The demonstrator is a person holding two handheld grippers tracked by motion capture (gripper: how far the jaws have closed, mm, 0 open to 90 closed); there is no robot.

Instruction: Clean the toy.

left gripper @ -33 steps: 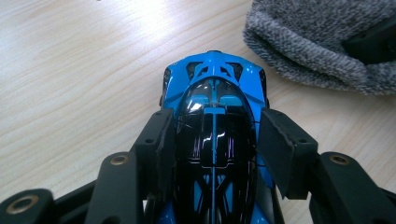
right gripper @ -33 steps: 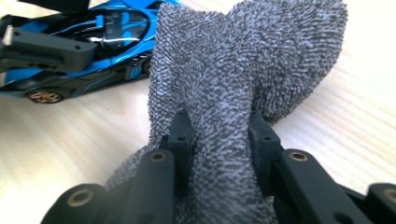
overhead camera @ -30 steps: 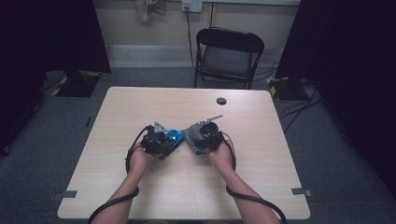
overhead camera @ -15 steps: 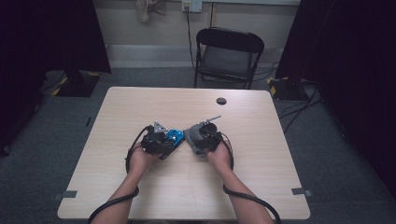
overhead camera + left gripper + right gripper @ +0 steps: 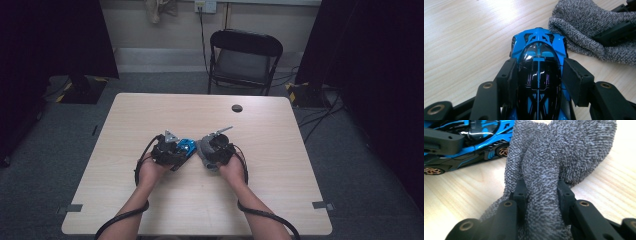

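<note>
A blue and black toy car (image 5: 538, 62) sits on the wooden table (image 5: 280, 150), and my left gripper (image 5: 539, 77) is shut on its sides, pads pressed against the body. The car (image 5: 185, 148) lies at the table's middle, between both hands. A grey knitted cloth (image 5: 554, 162) is bunched between the jaws of my right gripper (image 5: 541, 192), which is shut on it. The cloth (image 5: 596, 30) lies just beside the car's nose, close or touching. In the right gripper view the car (image 5: 474, 142) shows side-on with bronze wheels. The right gripper (image 5: 212, 150) sits right of the car.
A small dark round disc (image 5: 237, 108) lies near the table's far edge. A black folding chair (image 5: 242, 60) stands behind the table. Cables trail from both grippers toward the near edge. Tape marks (image 5: 325, 205) sit at the front corners.
</note>
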